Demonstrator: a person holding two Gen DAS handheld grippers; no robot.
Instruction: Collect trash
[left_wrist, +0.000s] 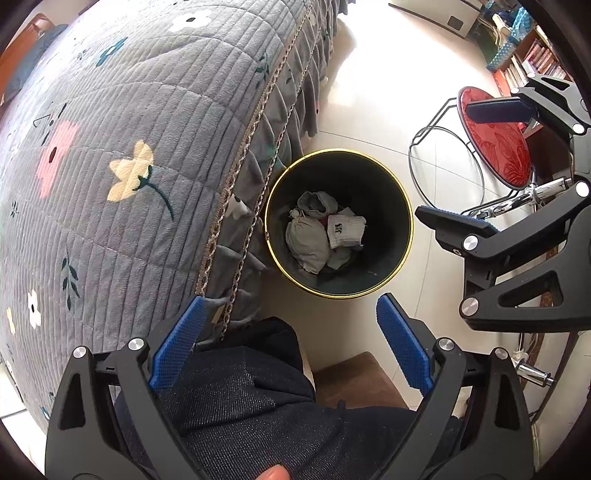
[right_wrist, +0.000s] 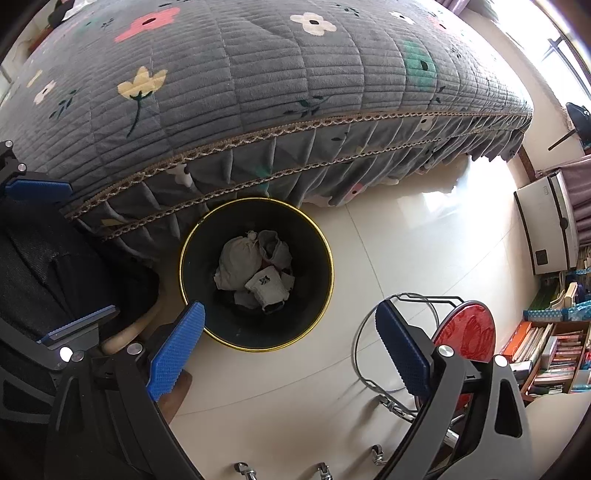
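Observation:
A black trash bin (left_wrist: 384, 206) with a gold rim stands on the tile floor against the bed skirt. Inside lie crumpled grey and white cloth bundles (left_wrist: 317, 229), one white piece with a dark print. My left gripper (left_wrist: 291, 343) hovers above and short of the bin, open, nothing between its blue pads. My right gripper (left_wrist: 443, 162) shows at the right, also open. In the right wrist view the same bin (right_wrist: 303, 266) holds the bundles (right_wrist: 255, 266). There my right gripper (right_wrist: 291, 332) is open and empty over the bin's near rim, and the left gripper (right_wrist: 92, 249) is open at the left.
A bed with a grey floral quilt (left_wrist: 122, 155) fills the left. A red-seated stool (left_wrist: 498, 147) on a chrome frame stands right of the bin. A person's dark trouser leg (left_wrist: 251, 398) lies below my left gripper. A bookshelf (right_wrist: 550, 350) and a white appliance (right_wrist: 546, 229) stand at the right.

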